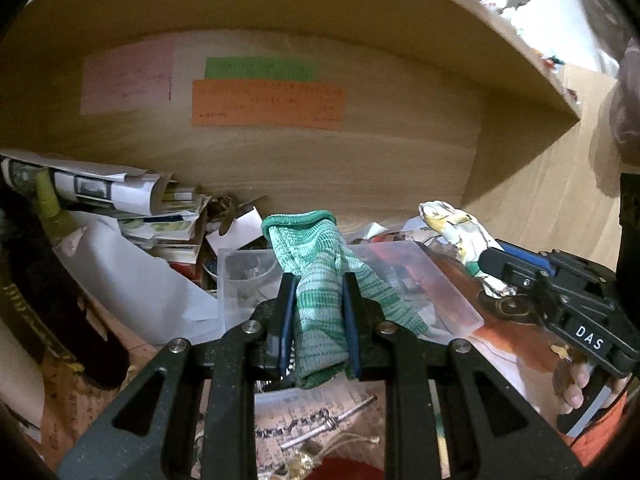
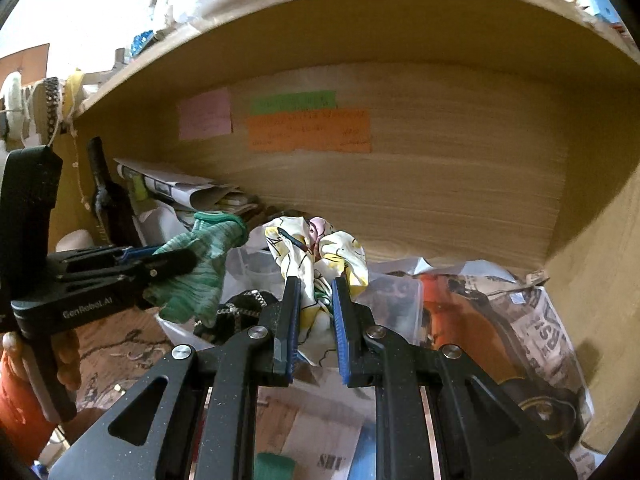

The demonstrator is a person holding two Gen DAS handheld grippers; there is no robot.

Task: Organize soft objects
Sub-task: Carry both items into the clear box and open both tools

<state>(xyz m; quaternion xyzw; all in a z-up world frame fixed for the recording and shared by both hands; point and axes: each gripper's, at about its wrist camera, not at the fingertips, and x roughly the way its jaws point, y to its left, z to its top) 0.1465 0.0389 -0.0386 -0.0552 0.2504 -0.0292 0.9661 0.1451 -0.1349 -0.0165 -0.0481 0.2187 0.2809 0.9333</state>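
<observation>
Left wrist view: my left gripper [image 1: 319, 306] is clamped on the green-and-white knitted sock [image 1: 320, 280], held up above the clear plastic box [image 1: 248, 276] in the cluttered wooden shelf bay [image 1: 320, 168]. My right gripper [image 2: 316, 300] pinches the crumpled white cloth with yellow print [image 2: 320, 256] just beside it; either limp piece could snag on the clutter below and slip free
</observation>
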